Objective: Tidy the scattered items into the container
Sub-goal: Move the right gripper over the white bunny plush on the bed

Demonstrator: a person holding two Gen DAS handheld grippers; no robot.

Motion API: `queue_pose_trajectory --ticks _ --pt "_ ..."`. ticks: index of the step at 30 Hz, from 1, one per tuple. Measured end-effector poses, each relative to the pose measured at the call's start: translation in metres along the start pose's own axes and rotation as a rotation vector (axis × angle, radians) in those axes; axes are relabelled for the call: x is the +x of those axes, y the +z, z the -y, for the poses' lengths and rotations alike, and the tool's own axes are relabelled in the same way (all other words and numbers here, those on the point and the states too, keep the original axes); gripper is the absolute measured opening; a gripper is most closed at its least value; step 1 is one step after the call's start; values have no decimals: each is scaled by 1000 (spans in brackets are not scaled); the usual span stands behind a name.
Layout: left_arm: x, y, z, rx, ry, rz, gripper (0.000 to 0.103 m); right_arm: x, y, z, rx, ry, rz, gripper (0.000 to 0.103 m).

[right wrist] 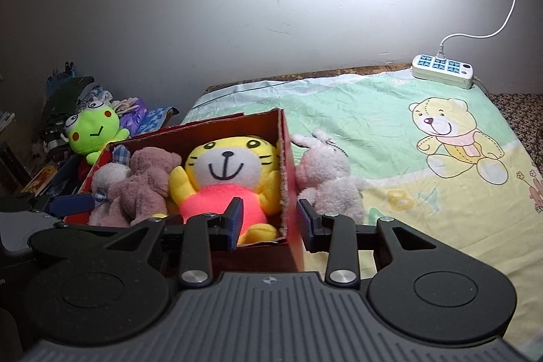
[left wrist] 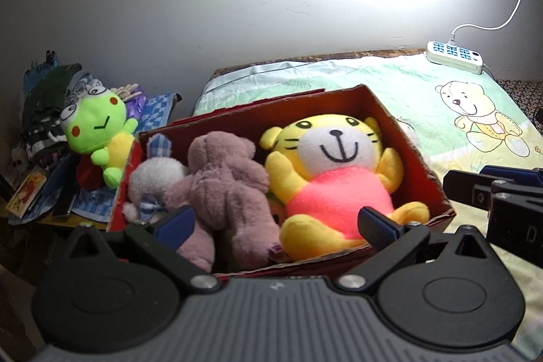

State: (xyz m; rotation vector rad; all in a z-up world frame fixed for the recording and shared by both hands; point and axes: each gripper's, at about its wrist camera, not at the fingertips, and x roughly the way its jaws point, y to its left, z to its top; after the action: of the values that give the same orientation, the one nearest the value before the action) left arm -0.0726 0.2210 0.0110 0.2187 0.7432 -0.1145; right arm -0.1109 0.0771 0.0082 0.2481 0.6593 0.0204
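Red cardboard box [right wrist: 291, 192] sits on the bed sheet [right wrist: 373, 131], left of the printed bear [right wrist: 451, 141], and serves as my reference for all positions. Inside the box I see a yellow tiger plush [left wrist: 336, 178] at the right, a mauve bear plush [left wrist: 224, 192] at the centre and a white plush [left wrist: 152, 178] at the left. Outside the box, touching its right wall, lies a pale pink rabbit plush [right wrist: 325, 178]. Left of the box, off the bed, a green frog plush [left wrist: 101, 138] rests on a pile of clutter [left wrist: 44, 111]. Far behind the box to the right, a power strip [right wrist: 441, 70] lies at the wall.

My left claw [left wrist: 276, 221] is spread wide over the box, pinching nothing. My right claw [right wrist: 269, 223] straddles the box's right wall near the front corner, one finger inside and one outside; I cannot tell whether the pads press on the wall.
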Motion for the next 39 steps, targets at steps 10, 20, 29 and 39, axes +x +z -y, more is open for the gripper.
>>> queue_pose_trajectory --ticks 10,20,29,39 --pt "-17 6 72 75 -76 73 102 -14 2 63 45 -5 -1 37" --pt "-29 6 137 127 -168 139 101 -17 3 126 75 -10 -44 36" --pt "-19 -2 173 124 -293 133 101 -13 1 170 72 7 -86 35" --pt "30 -20 192 116 -303 42 101 3 10 190 31 41 -147 35"
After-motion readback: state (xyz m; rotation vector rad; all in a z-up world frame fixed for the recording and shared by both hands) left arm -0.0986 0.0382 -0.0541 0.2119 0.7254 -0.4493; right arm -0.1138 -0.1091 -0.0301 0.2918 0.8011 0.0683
